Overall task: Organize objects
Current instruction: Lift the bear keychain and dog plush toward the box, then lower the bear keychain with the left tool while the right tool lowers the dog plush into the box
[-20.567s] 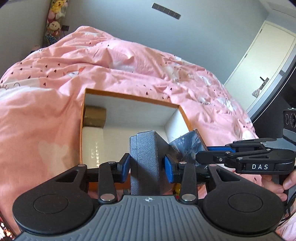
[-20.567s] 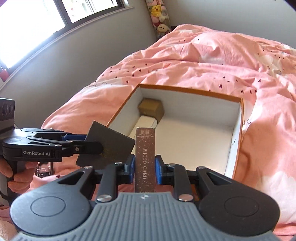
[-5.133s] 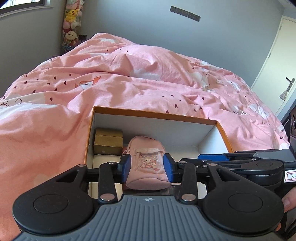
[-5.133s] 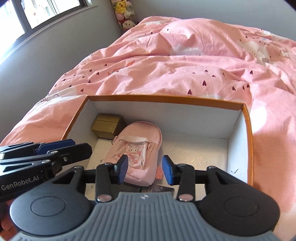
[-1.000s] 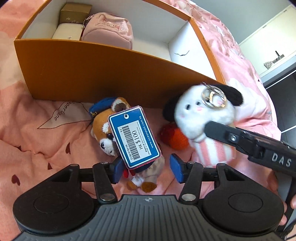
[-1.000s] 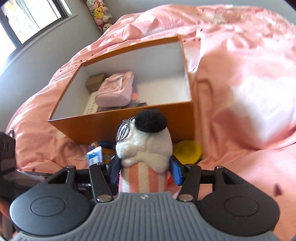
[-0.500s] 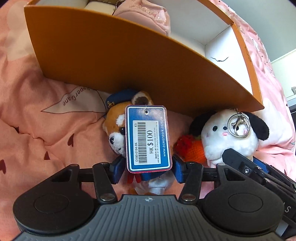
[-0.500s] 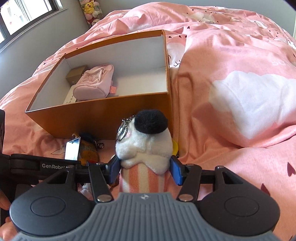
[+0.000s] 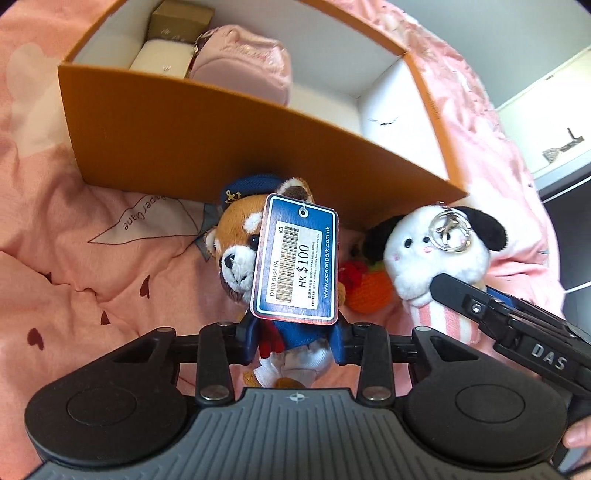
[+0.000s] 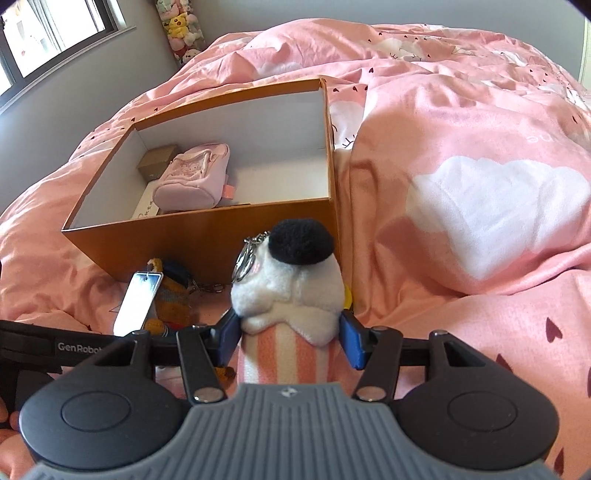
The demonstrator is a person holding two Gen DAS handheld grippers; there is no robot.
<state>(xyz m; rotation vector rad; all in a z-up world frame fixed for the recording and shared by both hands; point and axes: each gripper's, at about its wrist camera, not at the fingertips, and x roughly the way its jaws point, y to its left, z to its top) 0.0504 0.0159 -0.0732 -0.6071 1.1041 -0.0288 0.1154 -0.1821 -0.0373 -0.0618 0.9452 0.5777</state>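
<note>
My left gripper is shut on a red panda plush in a blue sailor outfit, with a blue price tag hanging over it. My right gripper is shut on a white dog plush with black ears, a pink striped body and a metal keyring; the dog plush also shows in the left wrist view. Both plushes are just in front of the near wall of the orange box. The box holds a pink mini backpack, a gold box and a white case.
An orange and red knitted toy lies on the pink duvet between the two plushes. A yellow object peeks out behind the dog plush. Stuffed toys sit by the far wall under the window.
My left gripper has closed on the red panda plush and lifted it a little. My right gripper holds the dog plush as before and has drawn nearer the box.
</note>
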